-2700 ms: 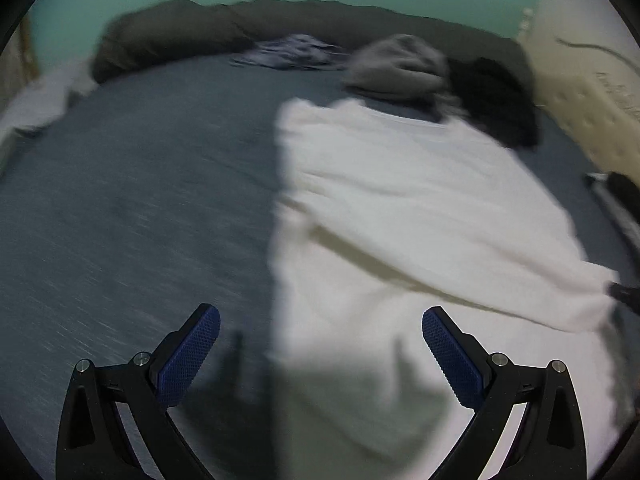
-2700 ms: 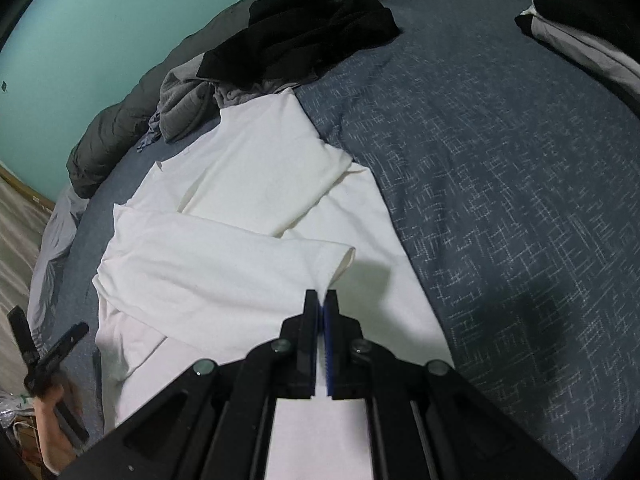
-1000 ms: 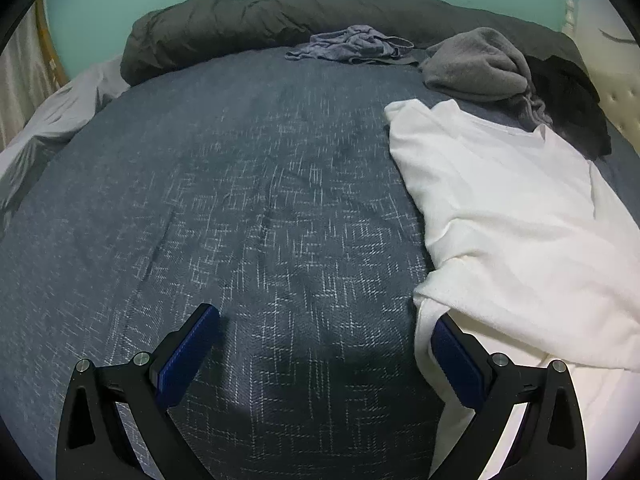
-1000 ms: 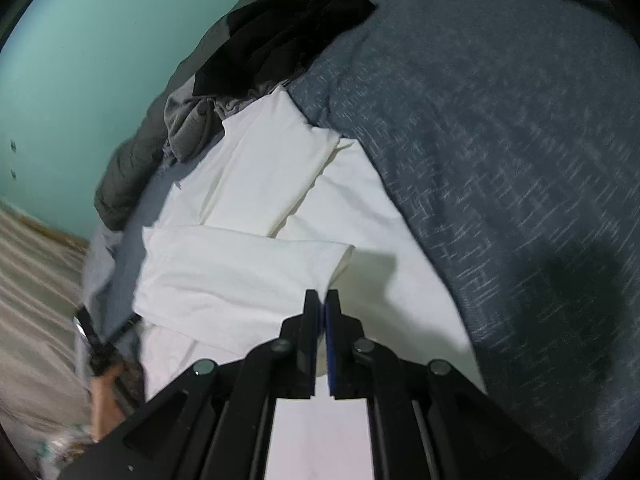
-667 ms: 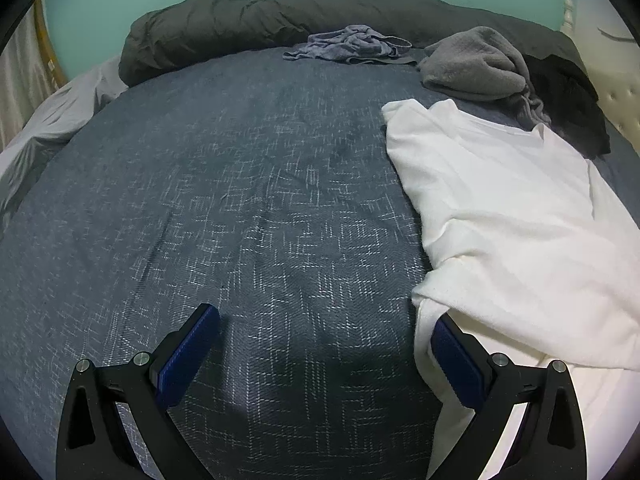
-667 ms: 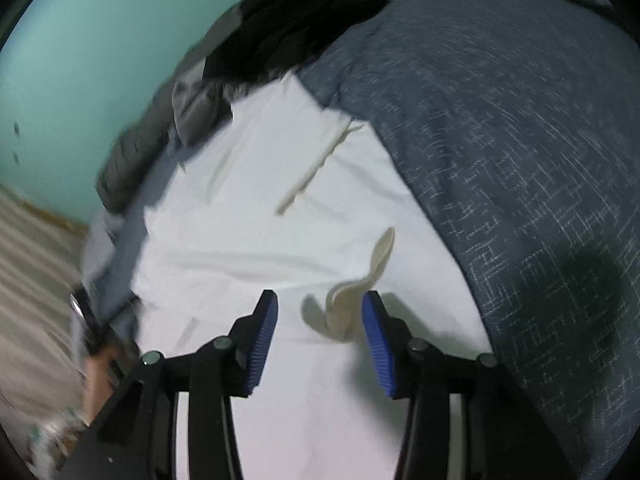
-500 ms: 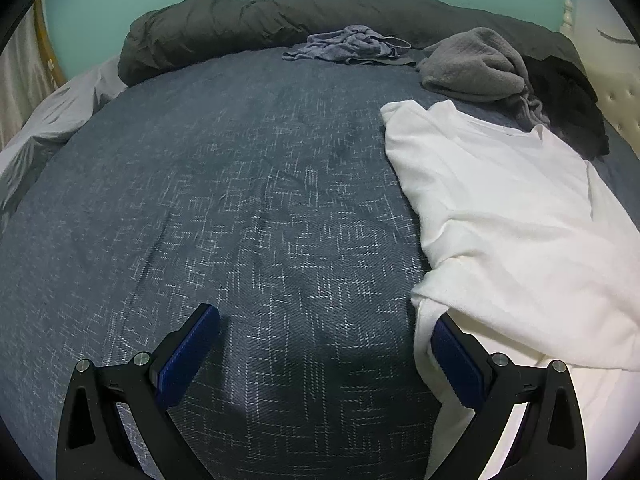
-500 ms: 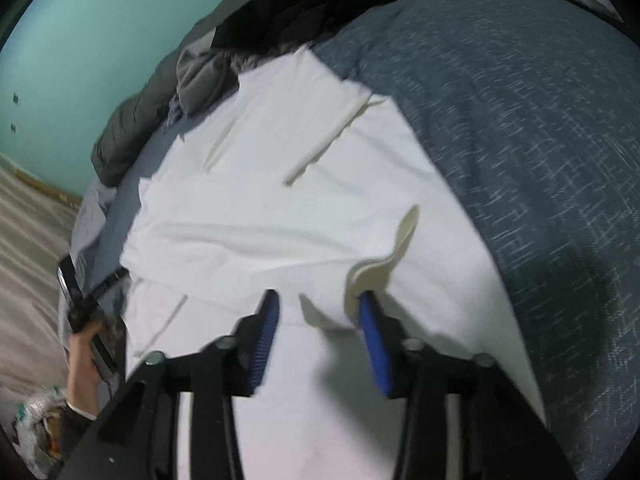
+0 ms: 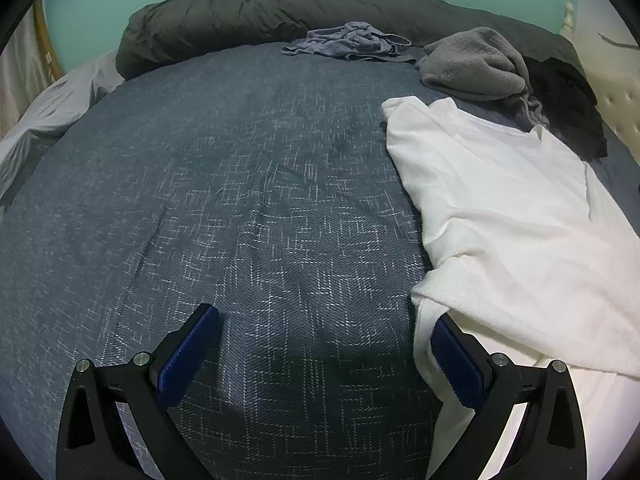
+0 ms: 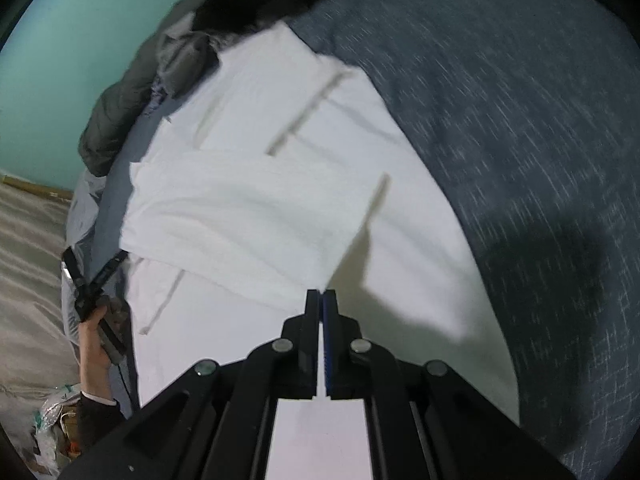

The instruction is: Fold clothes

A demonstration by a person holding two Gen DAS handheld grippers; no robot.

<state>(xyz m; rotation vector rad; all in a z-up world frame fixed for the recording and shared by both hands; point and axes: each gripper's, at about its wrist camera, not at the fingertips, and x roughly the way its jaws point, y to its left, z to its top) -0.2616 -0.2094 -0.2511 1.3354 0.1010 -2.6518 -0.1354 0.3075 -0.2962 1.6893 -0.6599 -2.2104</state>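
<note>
A white shirt (image 9: 500, 208) lies flat on the blue patterned bedspread (image 9: 240, 200), with one sleeve folded across its body. My left gripper (image 9: 323, 318) hangs open low over the bedspread, and its right finger (image 9: 456, 360) rests against the shirt's left edge. In the right wrist view, my right gripper (image 10: 321, 292) is shut on the end of the folded sleeve of the white shirt (image 10: 260, 208), which casts a shadow on the cloth beneath. The left gripper (image 10: 96, 276) also shows there at the shirt's far side, held by a hand (image 10: 94, 344).
Beyond the shirt lie a grey garment (image 9: 472, 64), a black garment (image 9: 564, 96) and a crumpled blue-grey one (image 9: 348, 40). A rolled dark duvet (image 9: 240, 12) runs along the teal wall. A padded headboard (image 9: 616, 92) stands at the right.
My right gripper let go of the sleeve end, stood open over it, and has now shut on it again. The left gripper has stayed open and almost still.
</note>
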